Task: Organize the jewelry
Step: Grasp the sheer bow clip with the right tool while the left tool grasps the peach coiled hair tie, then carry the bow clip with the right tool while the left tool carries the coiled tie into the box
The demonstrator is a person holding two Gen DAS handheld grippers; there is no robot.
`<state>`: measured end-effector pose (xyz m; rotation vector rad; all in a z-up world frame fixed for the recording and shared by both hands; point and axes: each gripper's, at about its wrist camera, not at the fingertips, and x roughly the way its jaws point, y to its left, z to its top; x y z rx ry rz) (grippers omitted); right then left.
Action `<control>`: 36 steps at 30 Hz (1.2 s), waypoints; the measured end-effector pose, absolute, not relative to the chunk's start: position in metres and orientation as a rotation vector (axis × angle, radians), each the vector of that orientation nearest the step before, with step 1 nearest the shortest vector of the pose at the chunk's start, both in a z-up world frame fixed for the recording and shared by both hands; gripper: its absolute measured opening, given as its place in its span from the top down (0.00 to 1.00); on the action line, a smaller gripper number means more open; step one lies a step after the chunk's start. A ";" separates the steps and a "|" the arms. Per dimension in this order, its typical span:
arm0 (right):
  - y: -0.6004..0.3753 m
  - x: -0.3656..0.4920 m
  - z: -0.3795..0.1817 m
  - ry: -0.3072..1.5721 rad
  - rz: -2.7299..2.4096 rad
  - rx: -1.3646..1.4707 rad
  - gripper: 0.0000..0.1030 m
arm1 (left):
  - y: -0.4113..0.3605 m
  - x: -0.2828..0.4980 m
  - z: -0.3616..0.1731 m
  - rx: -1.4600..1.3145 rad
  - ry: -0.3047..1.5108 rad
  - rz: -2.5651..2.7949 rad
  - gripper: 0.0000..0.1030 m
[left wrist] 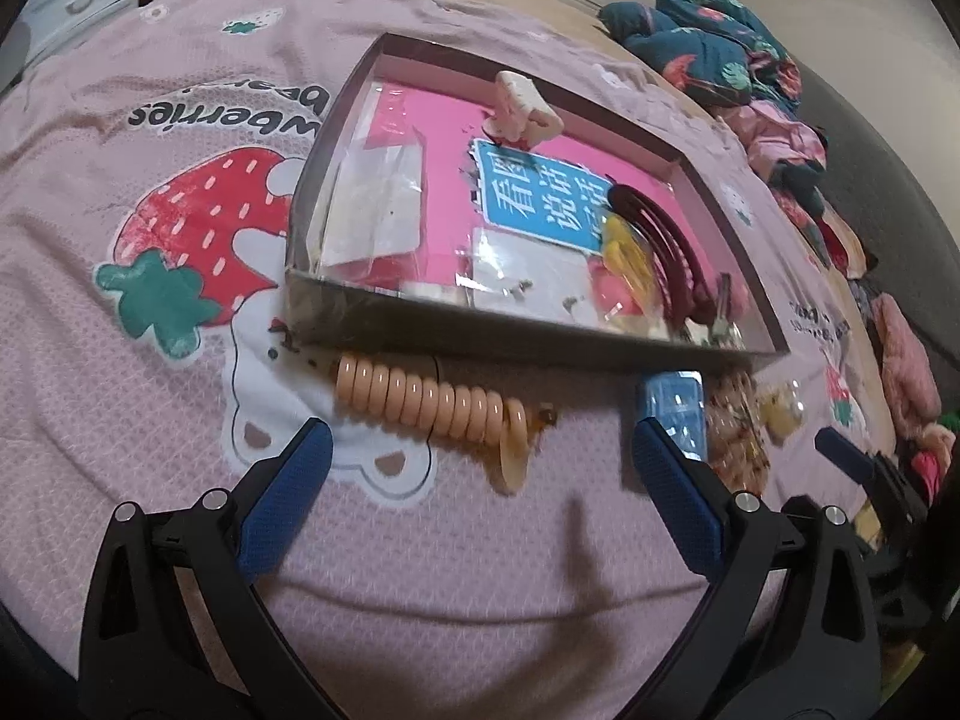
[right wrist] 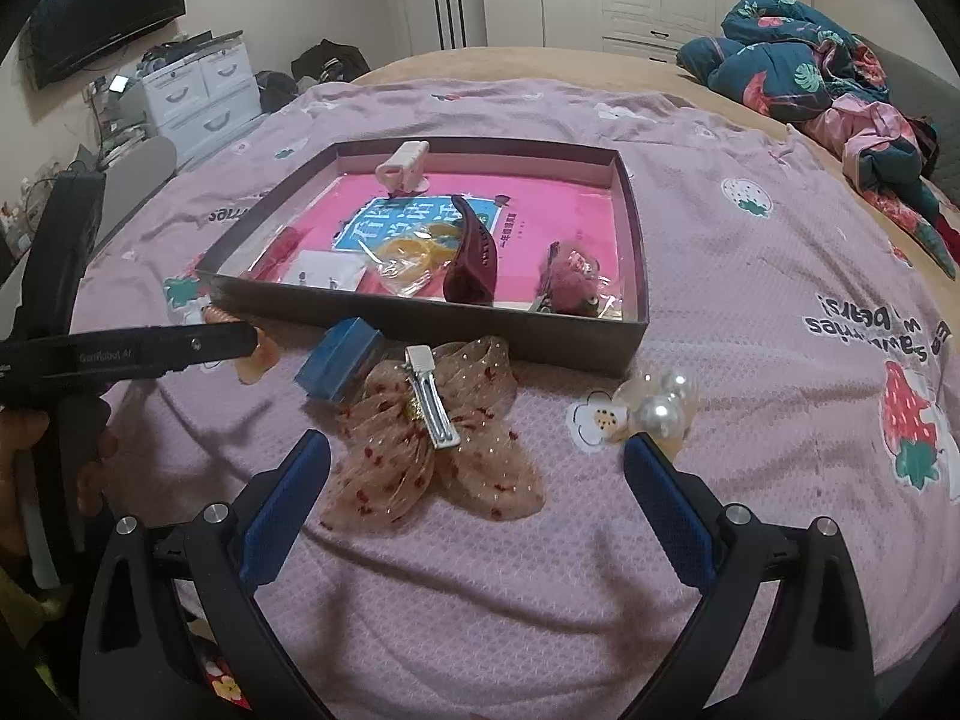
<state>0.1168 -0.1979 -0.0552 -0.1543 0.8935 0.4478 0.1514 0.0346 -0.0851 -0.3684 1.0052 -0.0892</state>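
Note:
A shallow dark box (left wrist: 456, 327) (right wrist: 432, 315) with a pink floor lies on the bed and holds clips, bagged items and a dark red hair claw (right wrist: 474, 258). A peach spiral hair tie (left wrist: 441, 405) rests in front of the box, just ahead of my open left gripper (left wrist: 480, 450). In the right wrist view, my open right gripper (right wrist: 477, 462) hovers just before a tan mesh bow clip (right wrist: 432, 438). A small blue box (right wrist: 339, 363) (left wrist: 675, 414) and a pearl hair piece (right wrist: 657, 405) lie beside the bow. Nothing is between either pair of fingers.
A pink strawberry-print blanket (right wrist: 750, 276) covers the bed. Crumpled dark floral bedding (right wrist: 804, 66) is piled at the far right. A hand (right wrist: 36, 456) holds the left gripper's handle at the left edge. Drawers (right wrist: 198, 90) and wardrobes stand beyond the bed.

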 end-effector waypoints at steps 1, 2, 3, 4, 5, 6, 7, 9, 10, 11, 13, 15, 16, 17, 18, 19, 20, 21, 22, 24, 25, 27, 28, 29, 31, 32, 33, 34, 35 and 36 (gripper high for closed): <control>-0.197 0.119 -0.057 0.896 0.448 -0.158 0.05 | 0.034 0.154 -0.086 -0.370 1.008 -0.083 0.09; -0.195 0.122 -0.059 0.903 0.453 -0.163 0.05 | 0.034 0.156 -0.087 -0.375 1.012 -0.074 0.09; -0.193 0.124 -0.061 0.909 0.452 -0.168 0.05 | 0.034 0.157 -0.088 -0.378 1.016 -0.065 0.10; -0.191 0.126 -0.063 0.913 0.454 -0.171 0.05 | 0.034 0.158 -0.089 -0.380 1.020 -0.055 0.10; -0.189 0.128 -0.065 0.917 0.459 -0.172 0.05 | 0.035 0.160 -0.090 -0.381 1.021 -0.049 0.10; -0.187 0.130 -0.067 0.924 0.460 -0.174 0.05 | 0.035 0.161 -0.091 -0.377 1.020 -0.038 0.11; -0.184 0.133 -0.068 0.928 0.462 -0.176 0.05 | 0.034 0.162 -0.091 -0.366 1.020 -0.026 0.14; -0.180 0.137 -0.072 0.935 0.465 -0.181 0.05 | 0.035 0.162 -0.091 -0.348 1.016 -0.009 0.22; -0.179 0.139 -0.074 0.940 0.465 -0.183 0.05 | 0.036 0.162 -0.091 -0.340 1.014 0.001 0.29; -0.177 0.141 -0.076 0.944 0.466 -0.185 0.05 | 0.038 0.161 -0.091 -0.336 1.011 0.010 0.34; -0.175 0.143 -0.081 0.957 0.471 -0.185 0.05 | 0.044 0.161 -0.092 -0.352 1.011 0.004 0.40; -0.173 0.143 -0.086 0.971 0.480 -0.191 0.06 | 0.046 0.158 -0.091 -0.343 1.009 -0.006 0.41; -0.172 0.143 -0.087 0.973 0.482 -0.195 0.07 | 0.046 0.157 -0.091 -0.334 1.006 -0.010 0.41; -0.172 0.142 -0.088 0.976 0.486 -0.198 0.10 | 0.046 0.155 -0.091 -0.331 1.003 -0.013 0.41; -0.172 0.142 -0.090 0.990 0.496 -0.202 0.23 | 0.046 0.152 -0.091 -0.329 1.001 -0.020 0.41; -0.172 0.141 -0.091 0.994 0.497 -0.207 0.31 | 0.046 0.150 -0.091 -0.327 1.000 -0.028 0.41; -0.173 0.140 -0.091 0.987 0.497 -0.211 0.32 | 0.046 0.149 -0.091 -0.326 1.001 -0.033 0.41; -0.173 0.138 -0.090 0.981 0.496 -0.217 0.39 | 0.047 0.146 -0.090 -0.325 0.999 -0.041 0.42; -0.175 0.136 -0.089 0.973 0.492 -0.225 0.51 | 0.047 0.143 -0.090 -0.323 1.000 -0.047 0.42; -0.178 0.134 -0.086 0.967 0.502 -0.215 0.68 | 0.046 0.137 -0.090 -0.312 0.998 -0.058 0.42; -0.180 0.133 -0.085 0.971 0.516 -0.197 0.78 | 0.045 0.135 -0.089 -0.309 1.000 -0.062 0.42; -0.183 0.129 -0.084 0.966 0.521 -0.181 0.80 | 0.045 0.128 -0.088 -0.303 1.000 -0.074 0.42; -0.184 0.126 -0.083 0.962 0.521 -0.184 0.82 | 0.046 0.123 -0.087 -0.304 1.000 -0.081 0.42; -0.185 0.123 -0.081 0.957 0.522 -0.182 0.83 | 0.046 0.120 -0.087 -0.309 0.999 -0.086 0.42; -0.190 0.118 -0.077 0.945 0.526 -0.165 0.83 | 0.049 0.113 -0.085 -0.322 0.996 -0.095 0.42; -0.192 0.117 -0.074 0.940 0.524 -0.161 0.83 | 0.050 0.110 -0.084 -0.326 0.994 -0.096 0.42; -0.194 0.115 -0.071 0.933 0.521 -0.153 0.83 | 0.051 0.107 -0.083 -0.329 0.992 -0.096 0.42; -0.198 0.113 -0.067 0.923 0.520 -0.141 0.84 | 0.051 0.104 -0.080 -0.329 0.988 -0.097 0.42; -0.199 0.111 -0.064 0.917 0.521 -0.133 0.84 | 0.051 0.103 -0.078 -0.329 0.985 -0.098 0.42; -0.202 0.109 -0.060 0.907 0.520 -0.122 0.84 | 0.050 0.101 -0.075 -0.327 0.976 -0.100 0.42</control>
